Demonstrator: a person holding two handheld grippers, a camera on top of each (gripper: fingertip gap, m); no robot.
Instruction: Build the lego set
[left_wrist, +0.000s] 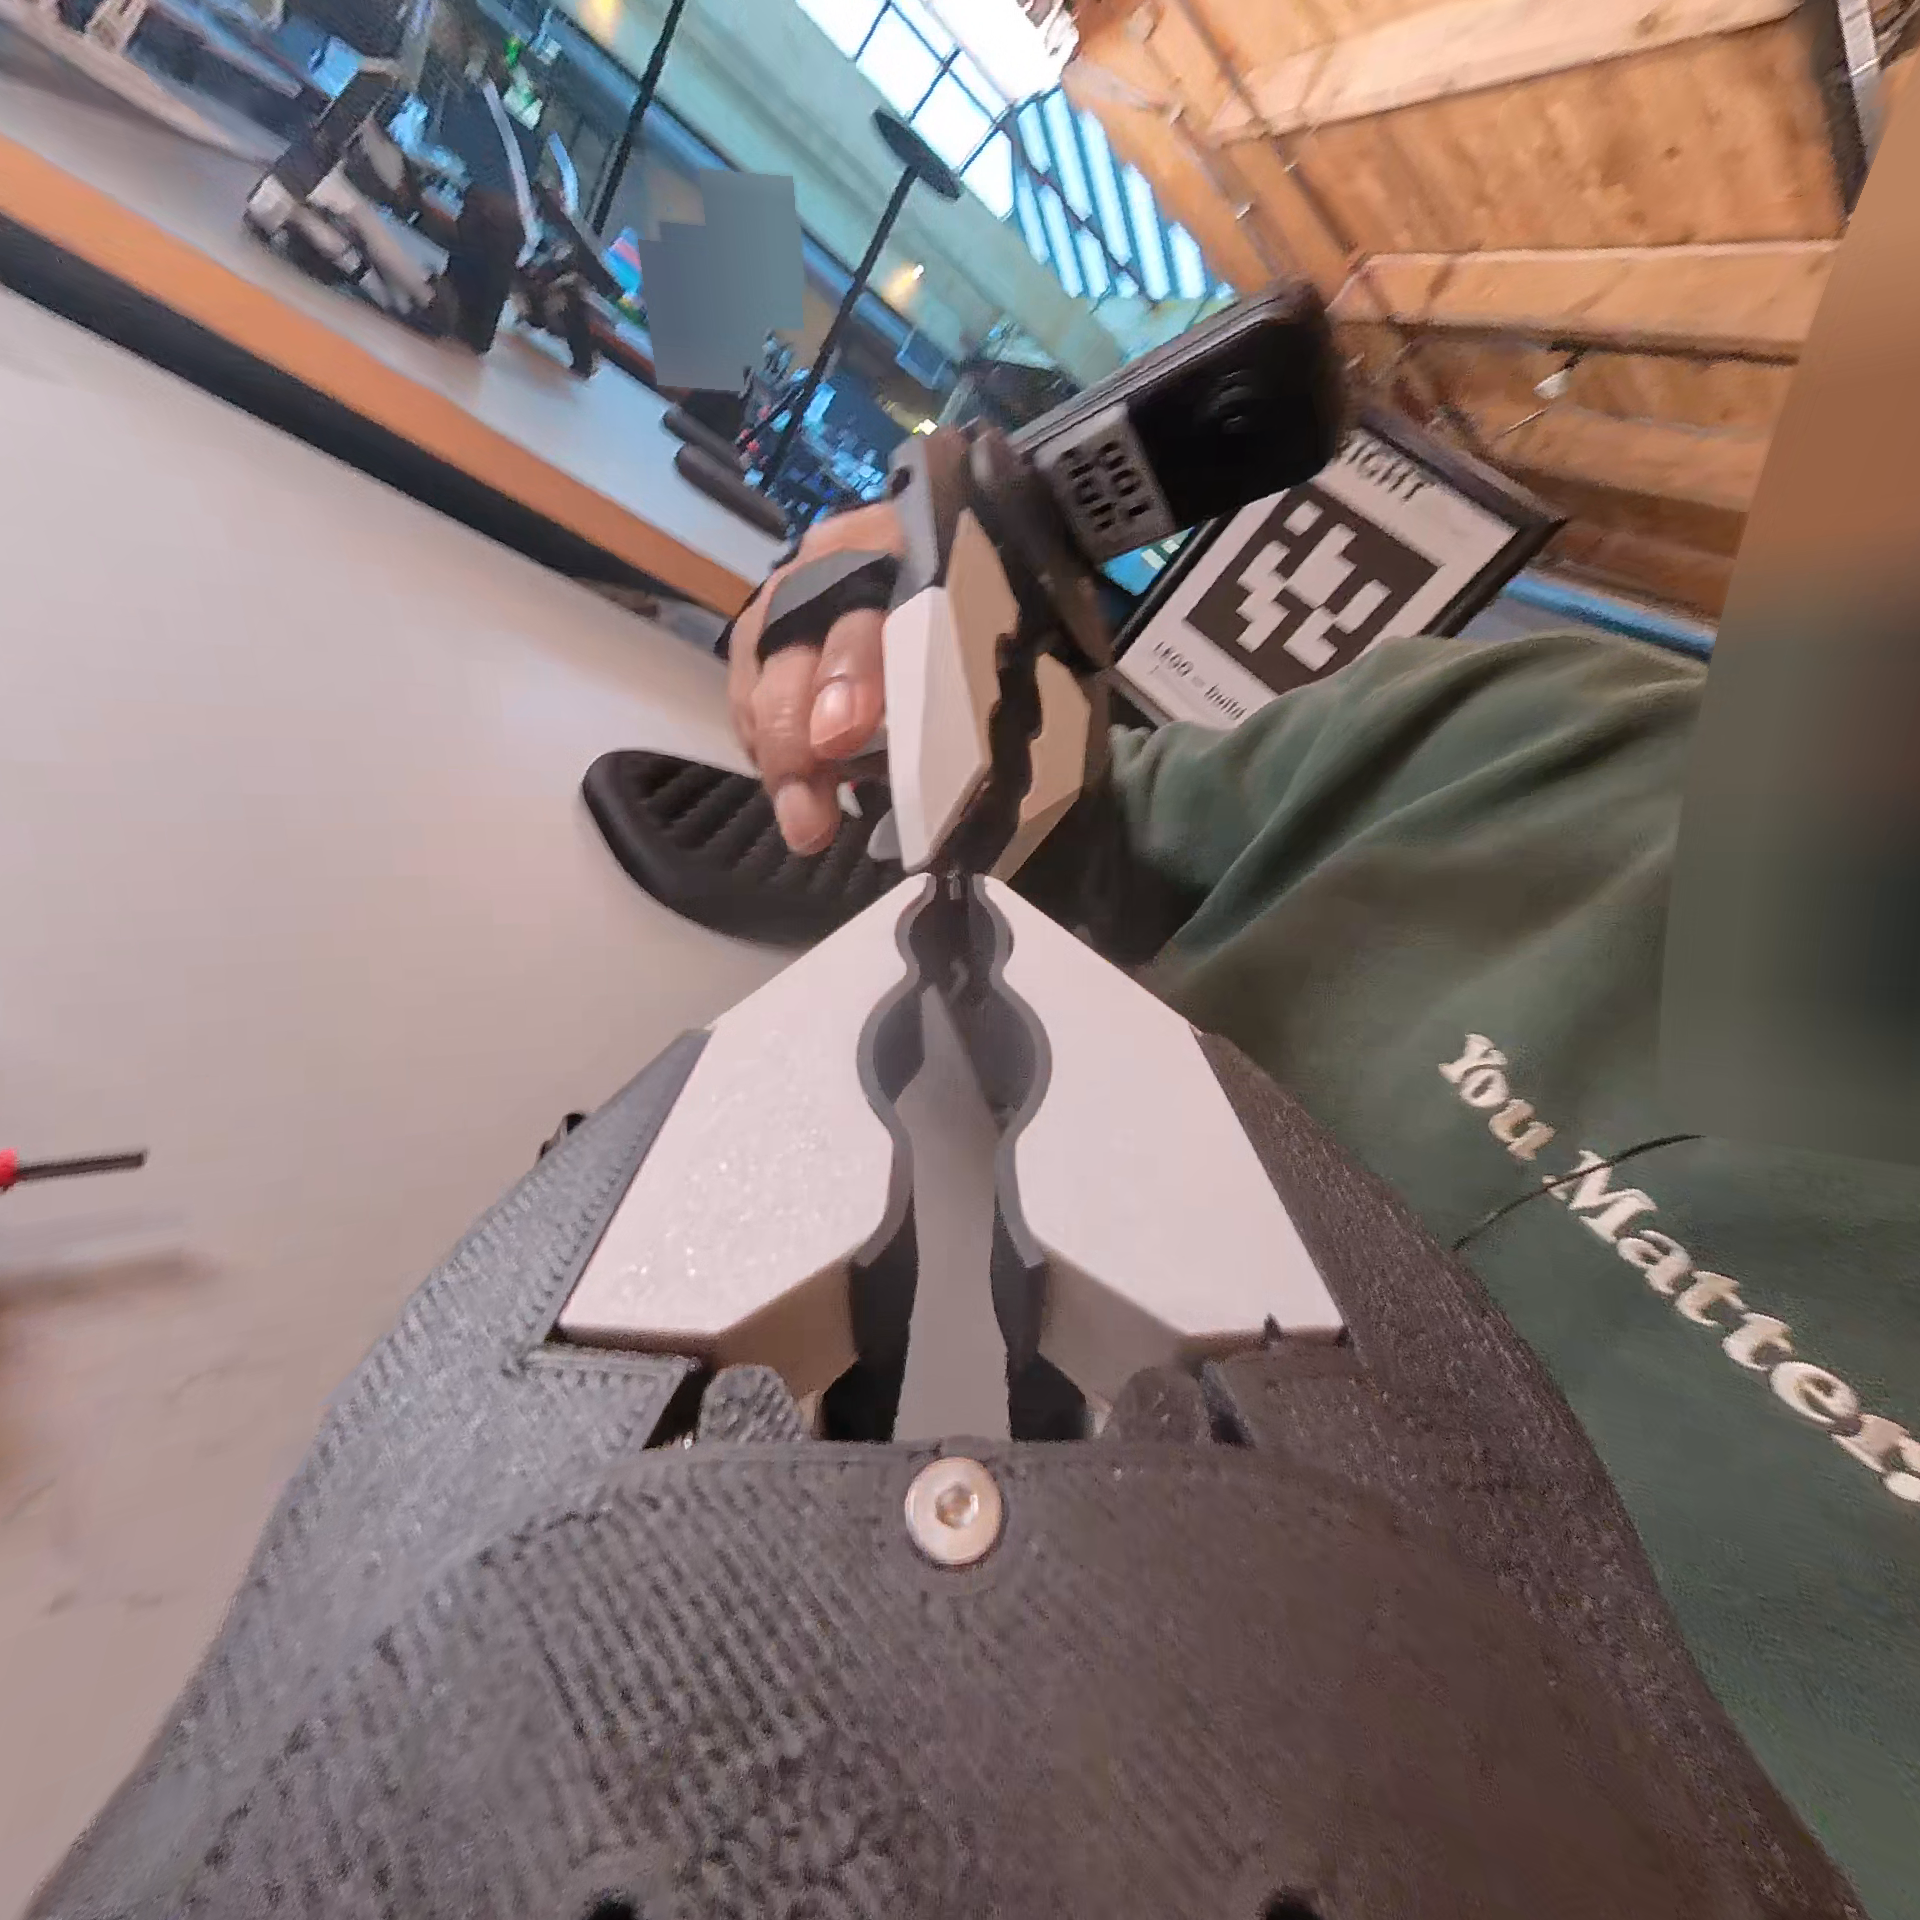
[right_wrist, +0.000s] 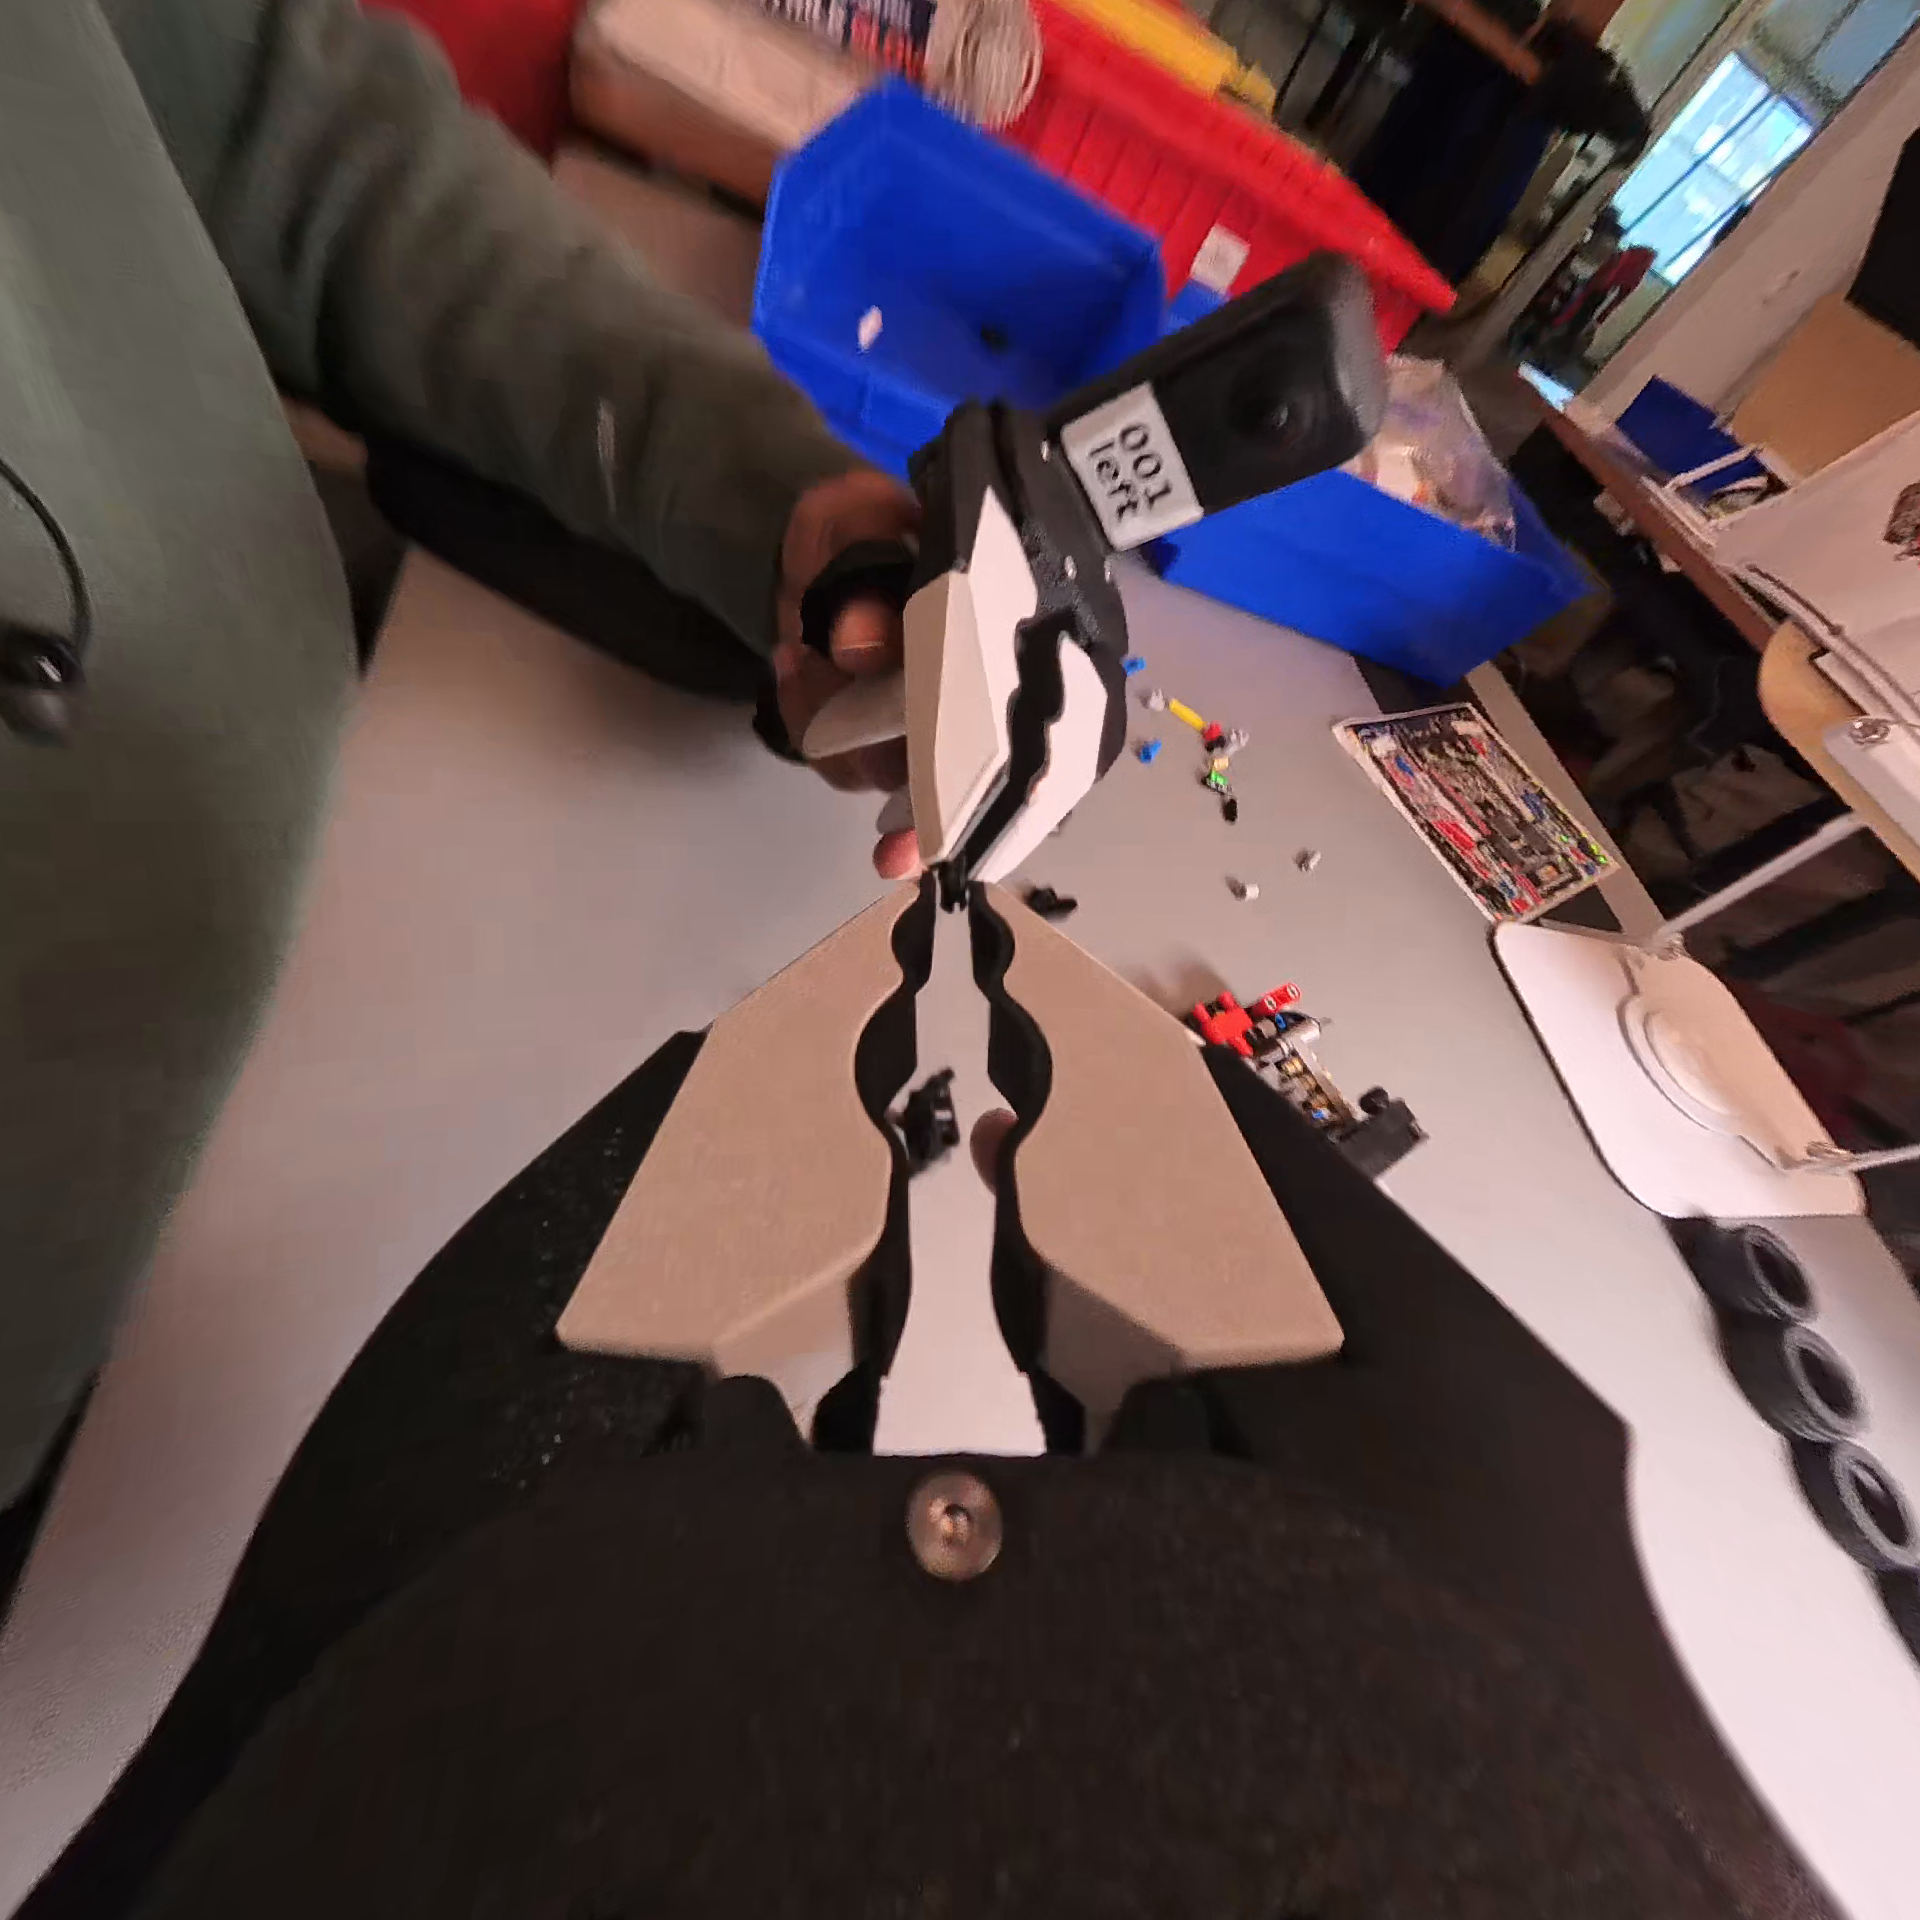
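Observation:
My left gripper (left_wrist: 951, 883) and my right gripper (right_wrist: 948, 891) meet tip to tip above the grey table (right_wrist: 540, 935). Both are shut, and a small black lego piece (right_wrist: 948, 900) is pinched where the tips touch; it also shows in the left wrist view (left_wrist: 951, 891). Whether it is one piece or two joined ones I cannot tell. The right gripper (left_wrist: 940, 857) comes down from above in the left wrist view, and the left gripper (right_wrist: 951, 864) does so in the right wrist view. A partly built lego assembly (right_wrist: 1299, 1060) lies on the table to the right.
Loose small lego parts (right_wrist: 1205, 748), an instruction booklet (right_wrist: 1475, 810), a white tray (right_wrist: 1662, 1070) and black tyres (right_wrist: 1808, 1382) lie to the right. Blue bins (right_wrist: 935, 270) stand behind. A black piece (right_wrist: 930, 1117) lies under the fingers. A black textured pad (left_wrist: 717, 831) and a red-handled tool (left_wrist: 62, 1166) lie on the left. Both grippers' tips are close together, under 4 cm apart.

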